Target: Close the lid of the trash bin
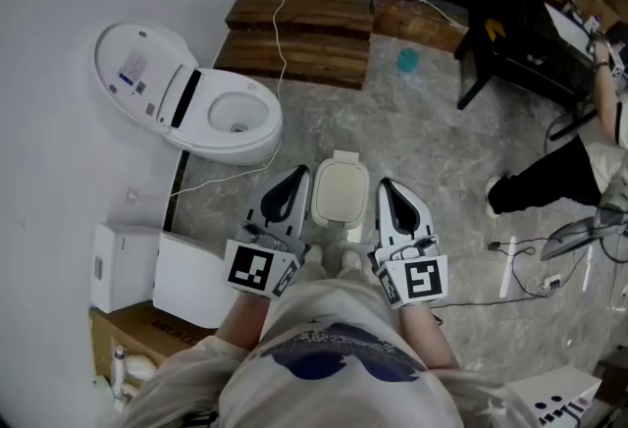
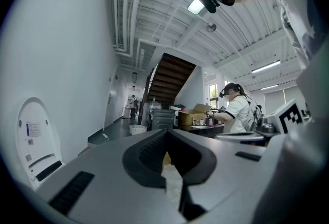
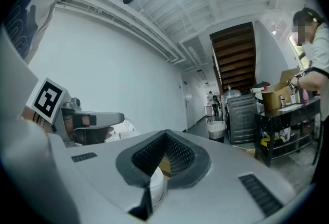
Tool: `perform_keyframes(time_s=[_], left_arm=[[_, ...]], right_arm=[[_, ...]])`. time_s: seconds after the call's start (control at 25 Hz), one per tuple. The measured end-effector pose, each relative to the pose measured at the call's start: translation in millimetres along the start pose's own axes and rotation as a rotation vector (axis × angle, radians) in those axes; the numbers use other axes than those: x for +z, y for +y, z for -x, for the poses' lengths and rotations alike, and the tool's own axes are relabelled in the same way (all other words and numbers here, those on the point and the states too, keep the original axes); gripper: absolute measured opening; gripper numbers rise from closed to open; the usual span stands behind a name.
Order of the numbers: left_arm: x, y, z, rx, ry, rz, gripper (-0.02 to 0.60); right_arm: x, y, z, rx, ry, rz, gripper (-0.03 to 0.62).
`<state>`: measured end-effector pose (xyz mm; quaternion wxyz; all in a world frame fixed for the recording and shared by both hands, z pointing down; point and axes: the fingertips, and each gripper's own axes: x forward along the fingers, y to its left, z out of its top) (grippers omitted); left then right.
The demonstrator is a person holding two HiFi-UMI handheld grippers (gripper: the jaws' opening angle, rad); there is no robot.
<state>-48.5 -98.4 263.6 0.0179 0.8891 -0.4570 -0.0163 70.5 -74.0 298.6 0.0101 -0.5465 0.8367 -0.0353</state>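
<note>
A small cream trash bin stands on the grey floor just ahead of my feet. Seen from above, its lid lies flat over it. My left gripper hangs just left of the bin and my right gripper just right of it, both pointing level and away from me. Neither touches the bin. Both are shut with nothing held. In the left gripper view the left gripper has its jaws meeting in a point, and so does the right gripper in the right gripper view. The bin shows in neither gripper view.
A white toilet with its seat lid up stands to the left by the wall. Wooden steps and a white cable lie beyond. A white box sits at lower left. A person sits by a black table on the right.
</note>
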Motion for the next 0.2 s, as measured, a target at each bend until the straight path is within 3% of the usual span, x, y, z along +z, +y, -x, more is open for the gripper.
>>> perform_keyframes(time_s=[0.2], left_arm=[[-0.9,3.0,-3.3,-0.004,-0.001,0.015,-0.002]], right_arm=[[0.2,-2.1,-3.1,-0.002,-0.002,0.002,0.006]])
